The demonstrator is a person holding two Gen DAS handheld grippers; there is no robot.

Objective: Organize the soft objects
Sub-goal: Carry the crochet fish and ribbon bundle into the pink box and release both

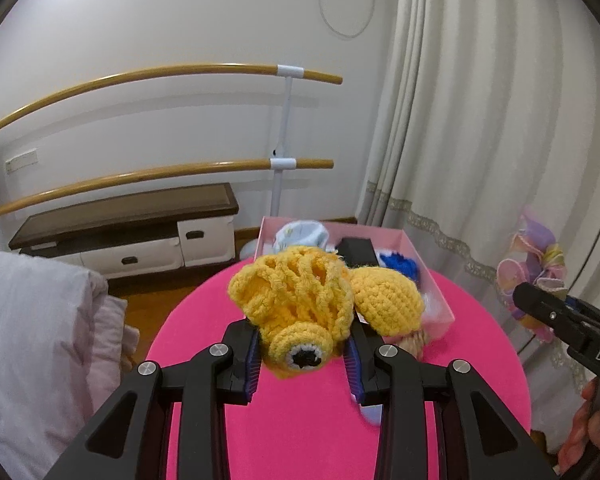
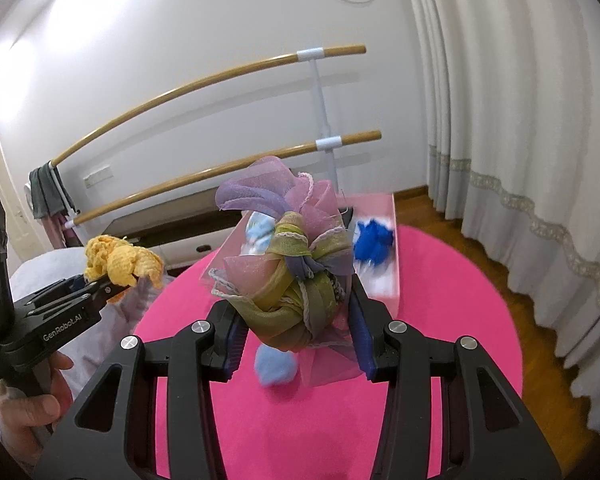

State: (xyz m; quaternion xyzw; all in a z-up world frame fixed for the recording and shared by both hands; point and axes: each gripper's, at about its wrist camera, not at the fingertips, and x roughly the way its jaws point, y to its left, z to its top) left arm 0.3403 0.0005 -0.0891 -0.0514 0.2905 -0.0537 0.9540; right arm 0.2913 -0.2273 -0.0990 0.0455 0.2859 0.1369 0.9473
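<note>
**Both claws loaded, carrying toward the pink box**

Left wrist view: the left claw point(image 1: 302, 354) is clamped on a yellow crocheted toy point(image 1: 300, 304), its blue pads pressing either side of the knitted body, with a stitched eye facing the camera. The toy is held up above the round pink desk point(image 1: 300, 420). Beyond it sits the open pink box point(image 1: 440, 304), which already holds a pale blue-and-white soft item point(image 1: 300, 236) and a blue yarn piece point(image 1: 398, 264); a dark object lies between them, too hidden to name. At the right edge the right claw comes into view with its pastel load.

Right wrist view: the right claw point(image 2: 296, 340) grips a bundle of sheer organza ribbon point(image 2: 288, 256) in lilac, pink and olive, lifted over the desk and in front of the box. A light blue soft ball point(image 2: 276, 368) shows below the bundle; whether it lies on the desk or hangs from the bundle cannot be told. The left claw with the yellow toy is off to the left, out past the desk edge over a pale quilt point(image 2: 112, 312).

Judgement: the step in hand looks like transport, both items picked and not yet placed. The next move calls for bringing each claw over the box opening, low enough for a soft drop, then releasing one at a time so the loose ribbon does not snag on the pads or drape over the wall.
</note>
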